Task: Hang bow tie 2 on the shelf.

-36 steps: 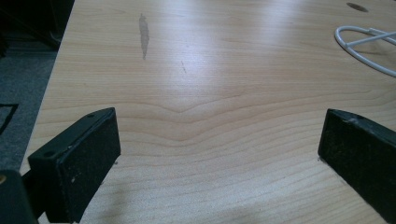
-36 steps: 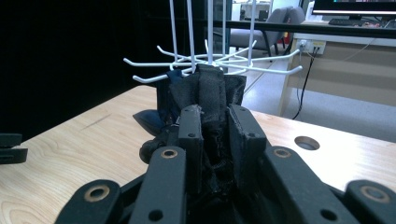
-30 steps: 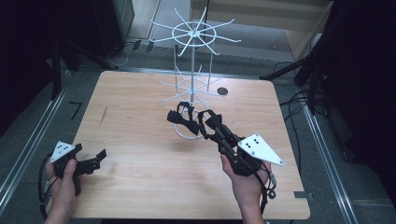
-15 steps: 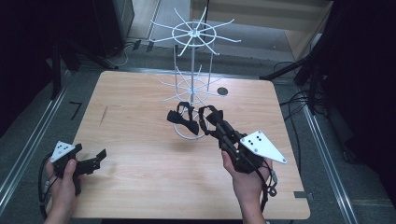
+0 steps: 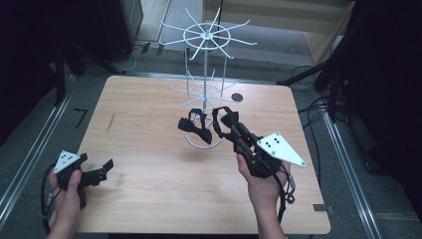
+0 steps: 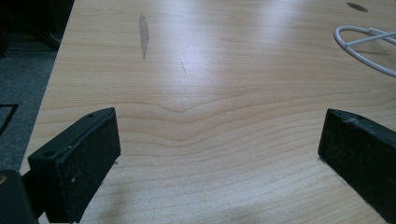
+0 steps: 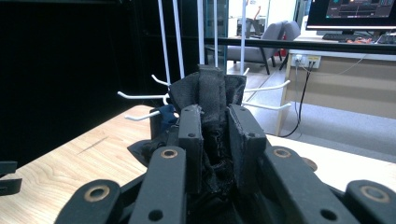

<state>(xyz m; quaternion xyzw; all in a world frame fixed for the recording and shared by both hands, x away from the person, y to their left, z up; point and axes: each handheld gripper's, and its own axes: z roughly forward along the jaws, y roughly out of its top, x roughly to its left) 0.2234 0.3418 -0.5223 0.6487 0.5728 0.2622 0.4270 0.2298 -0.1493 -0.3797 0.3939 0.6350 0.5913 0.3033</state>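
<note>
Item: one small black fabric piece with straps [image 5: 199,127], soft and limp, bunched into folds; located above the middle of the light wooden desk [image 5: 149,164], beside the lower tier of a white wire display rack with radiating hooks [image 5: 205,37], whose ring base rests on the desk. Holder: right gripper [image 5: 225,119], jaws drawn narrow and clamped on a gathered fold of the cloth, which rises between the pads [image 7: 191,130] in the right gripper view, with the white hooks [image 7: 140,96] just behind. Handling, as judged: very light, not fragile, not slippery; it sags and will drape rather than keep shape, so a loose strap may snag on a neighbouring hook. Best taken by a strap or at a thick fold, leaving a loop free for hanging. Second tool: left gripper [image 5: 102,169], jaws wide apart with nothing between them, low over the desk's near left corner, well apart from the rack.
</note>
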